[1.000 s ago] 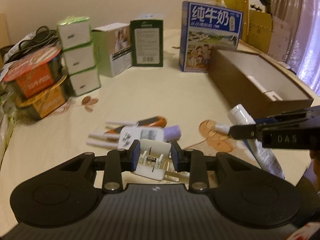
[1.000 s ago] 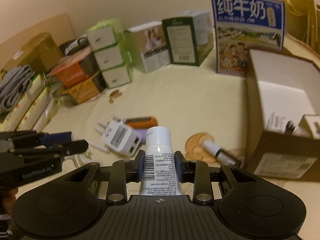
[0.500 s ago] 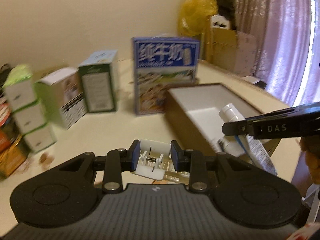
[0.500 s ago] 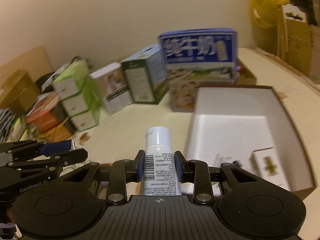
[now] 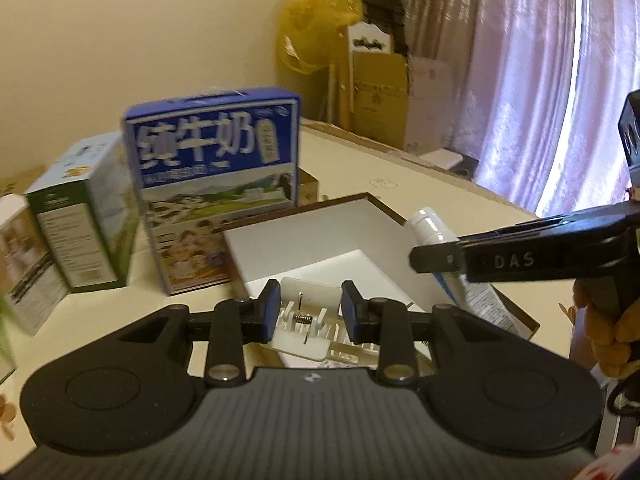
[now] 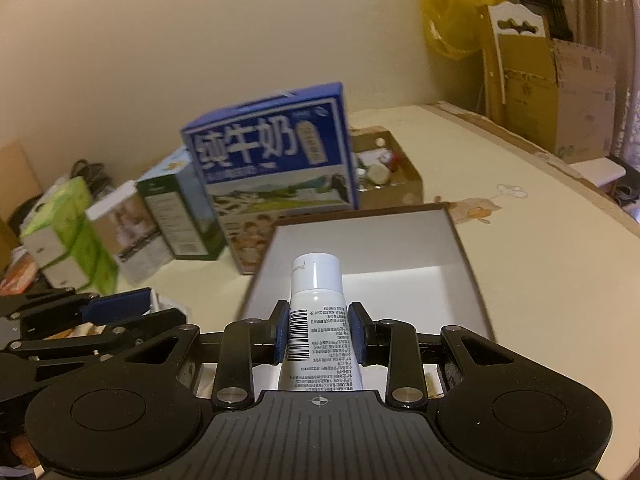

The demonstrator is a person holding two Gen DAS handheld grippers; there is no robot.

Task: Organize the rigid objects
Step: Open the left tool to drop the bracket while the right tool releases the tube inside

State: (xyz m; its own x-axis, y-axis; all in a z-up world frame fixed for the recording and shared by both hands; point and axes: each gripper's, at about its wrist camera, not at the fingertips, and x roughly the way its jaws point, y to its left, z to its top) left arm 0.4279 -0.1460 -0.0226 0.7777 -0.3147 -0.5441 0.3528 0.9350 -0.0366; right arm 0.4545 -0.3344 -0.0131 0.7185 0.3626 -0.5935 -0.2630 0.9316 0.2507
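Over open box (image 6: 460, 240): right tool (image 6: 319, 330) angled down, clamping tube (image 6: 316, 304); left tool (image 5: 309, 312) alongside, clamping white clip (image 5: 306, 320).

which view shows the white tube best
The right wrist view: the white tube sits centred between the right gripper's jaws, cap and barcode label readable. The left wrist view shows it from the side, partly hidden behind that gripper.

I am working in a lived-in home room: a cream table (image 6: 540, 280) crowded with a blue milk carton (image 6: 272, 168) and other grocery boxes, stacked cardboard (image 5: 380, 96), a yellow plastic bag (image 5: 316, 40), pink window curtains (image 5: 528, 80).
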